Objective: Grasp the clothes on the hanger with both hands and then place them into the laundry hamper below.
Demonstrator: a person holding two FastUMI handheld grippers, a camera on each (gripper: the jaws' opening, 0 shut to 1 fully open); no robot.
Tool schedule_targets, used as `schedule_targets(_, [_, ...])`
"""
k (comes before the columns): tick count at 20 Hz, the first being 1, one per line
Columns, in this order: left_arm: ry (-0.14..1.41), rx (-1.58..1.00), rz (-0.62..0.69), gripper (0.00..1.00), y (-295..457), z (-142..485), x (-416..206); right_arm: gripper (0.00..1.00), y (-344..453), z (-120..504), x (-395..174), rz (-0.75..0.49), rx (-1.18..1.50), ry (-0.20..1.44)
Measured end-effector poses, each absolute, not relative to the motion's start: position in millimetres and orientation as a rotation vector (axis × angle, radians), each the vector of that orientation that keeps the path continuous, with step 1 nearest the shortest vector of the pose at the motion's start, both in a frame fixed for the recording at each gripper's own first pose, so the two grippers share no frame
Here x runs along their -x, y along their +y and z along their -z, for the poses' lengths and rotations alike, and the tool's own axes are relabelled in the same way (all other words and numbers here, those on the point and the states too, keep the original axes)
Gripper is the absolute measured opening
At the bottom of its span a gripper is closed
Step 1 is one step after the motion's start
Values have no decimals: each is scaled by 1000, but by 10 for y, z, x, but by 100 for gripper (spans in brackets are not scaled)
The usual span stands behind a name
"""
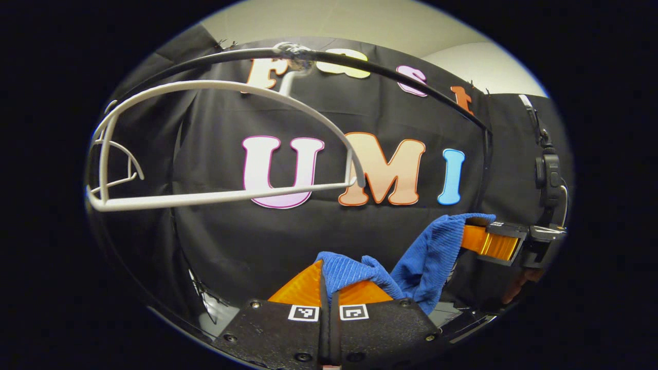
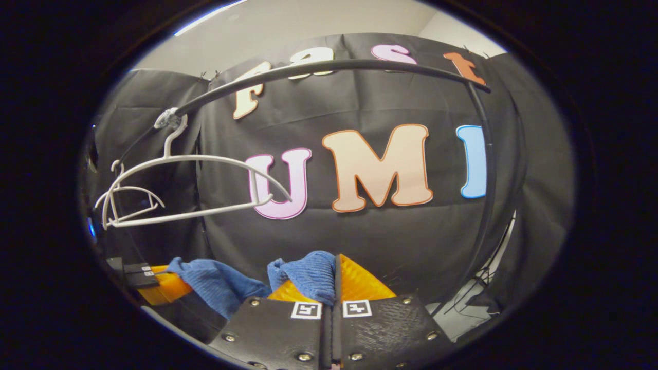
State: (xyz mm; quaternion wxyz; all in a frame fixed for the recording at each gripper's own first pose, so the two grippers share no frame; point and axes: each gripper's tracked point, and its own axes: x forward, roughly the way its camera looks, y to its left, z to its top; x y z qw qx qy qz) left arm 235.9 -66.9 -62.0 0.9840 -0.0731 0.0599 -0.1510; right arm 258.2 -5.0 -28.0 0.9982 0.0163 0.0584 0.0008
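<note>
A blue ribbed garment (image 1: 416, 262) hangs in the air between my two grippers, off the hanger. My left gripper (image 1: 329, 280) is shut on one end of it. In the left gripper view the right gripper (image 1: 475, 231) holds the other end at the right. In the right gripper view my right gripper (image 2: 335, 272) is shut on the blue garment (image 2: 308, 275), and the left gripper (image 2: 164, 285) grips it at the lower left. The white plastic hanger (image 1: 205, 149) hangs bare from the black rail (image 1: 390, 77), up and to the left of both grippers; the same hanger (image 2: 180, 190) shows in the right gripper view.
The black rail (image 2: 329, 67) curves overhead and runs down into a post (image 2: 488, 180) on the right. A black camera mount (image 1: 547, 174) hangs at the far right of the left gripper view. Pale floor (image 2: 462, 313) shows below right.
</note>
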Motion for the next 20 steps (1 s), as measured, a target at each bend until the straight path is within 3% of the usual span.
schedule_targets(4, [96,166,332,0,-823,565,-2466,1,10,256,-2631,-37,-146,132])
schedule_targets(8, [112,135,347,0,-880,792,-2636,1,-27,461,-2716,-12,-88,156])
schedule_targets(20, [369,91,332,1,-761,1961,-2819,2,202,1814,-2989,-3,7,414])
